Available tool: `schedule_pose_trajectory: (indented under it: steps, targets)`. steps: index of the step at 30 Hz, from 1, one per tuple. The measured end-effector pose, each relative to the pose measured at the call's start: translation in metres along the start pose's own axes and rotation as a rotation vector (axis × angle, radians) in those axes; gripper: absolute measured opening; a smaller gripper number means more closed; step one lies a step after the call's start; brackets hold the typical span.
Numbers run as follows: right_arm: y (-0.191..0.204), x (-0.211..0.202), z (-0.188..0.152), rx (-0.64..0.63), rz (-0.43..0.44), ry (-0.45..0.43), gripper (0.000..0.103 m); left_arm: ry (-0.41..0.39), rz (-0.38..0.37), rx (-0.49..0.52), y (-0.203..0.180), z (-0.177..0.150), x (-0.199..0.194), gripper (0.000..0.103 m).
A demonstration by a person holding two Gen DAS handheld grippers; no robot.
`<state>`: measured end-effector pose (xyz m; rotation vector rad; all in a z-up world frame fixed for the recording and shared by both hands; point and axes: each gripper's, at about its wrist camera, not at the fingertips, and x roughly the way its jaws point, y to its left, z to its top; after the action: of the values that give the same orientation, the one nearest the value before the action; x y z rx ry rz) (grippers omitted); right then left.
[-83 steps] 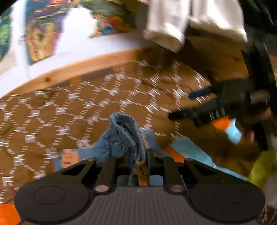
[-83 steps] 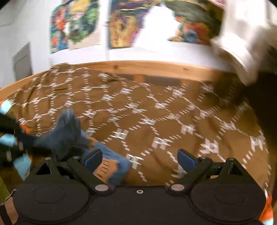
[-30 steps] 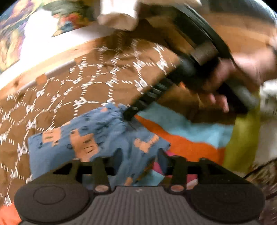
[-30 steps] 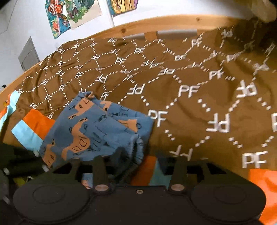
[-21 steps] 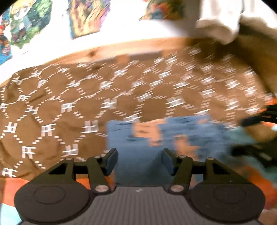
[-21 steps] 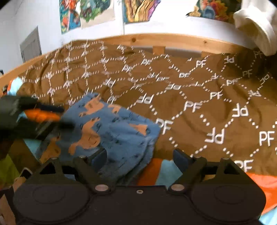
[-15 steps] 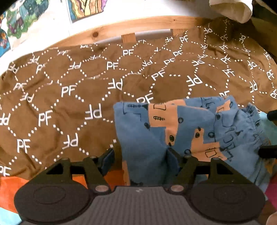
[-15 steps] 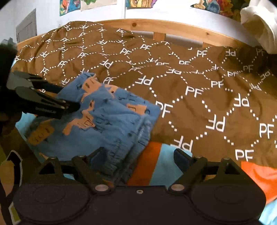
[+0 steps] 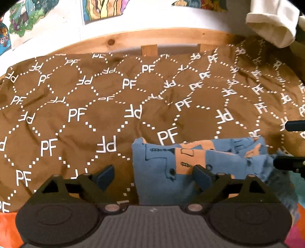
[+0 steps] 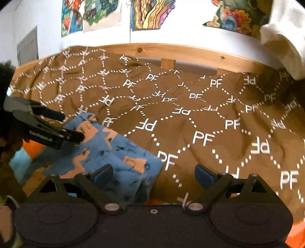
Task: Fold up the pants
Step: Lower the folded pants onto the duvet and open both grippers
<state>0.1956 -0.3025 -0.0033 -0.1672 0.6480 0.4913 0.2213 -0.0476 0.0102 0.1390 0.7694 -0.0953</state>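
The blue pants (image 9: 171, 167) with orange animal prints lie folded in a flat bundle on the brown bedspread (image 9: 76, 114). My left gripper (image 9: 153, 174) hovers over their left edge. Its jaws are opening wide, that edge lies between them, and no pad presses on the cloth. In the right wrist view the pants (image 10: 118, 152) sit at the lower left. My right gripper (image 10: 153, 174) stands over their right corner, jaws opening, nothing pinched. The left gripper (image 10: 68, 126) shows there at the far side of the pants, and the right gripper (image 9: 289, 145) shows at the right edge of the left wrist view.
A wooden bed rail (image 9: 171, 40) runs along the far edge under a white wall with colourful posters (image 10: 146, 13). A white cloth (image 10: 282, 38) hangs at the upper right. An orange and teal blanket (image 10: 32, 150) lies along the near edge.
Both grippers have spread from nearly closed on the pants to wide open, letting the cloth go. The left gripper swung left along the bundle, which now lies flat and folded.
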Motion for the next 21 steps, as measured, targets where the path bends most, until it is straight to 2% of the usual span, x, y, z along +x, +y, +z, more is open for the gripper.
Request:
schedule_pose_trajectory:
  steps: [5,8,17,21]
  targets:
    - [-0.005,0.02,-0.003,-0.014,-0.039,0.028,0.095,0.031,-0.017,-0.068,0.013,0.003,0.012,0.103]
    - [-0.008,0.021,-0.006,0.009,-0.044,0.028,0.097,0.048,-0.036,-0.108,0.02,0.003,0.017,0.103]
    - [-0.001,-0.012,-0.008,0.062,-0.017,-0.022,0.102,0.058,-0.055,-0.16,0.027,0.002,0.017,0.103]
    - [0.007,-0.019,-0.021,0.047,-0.014,0.021,0.102,0.065,-0.059,-0.16,0.029,0.002,0.021,0.103]
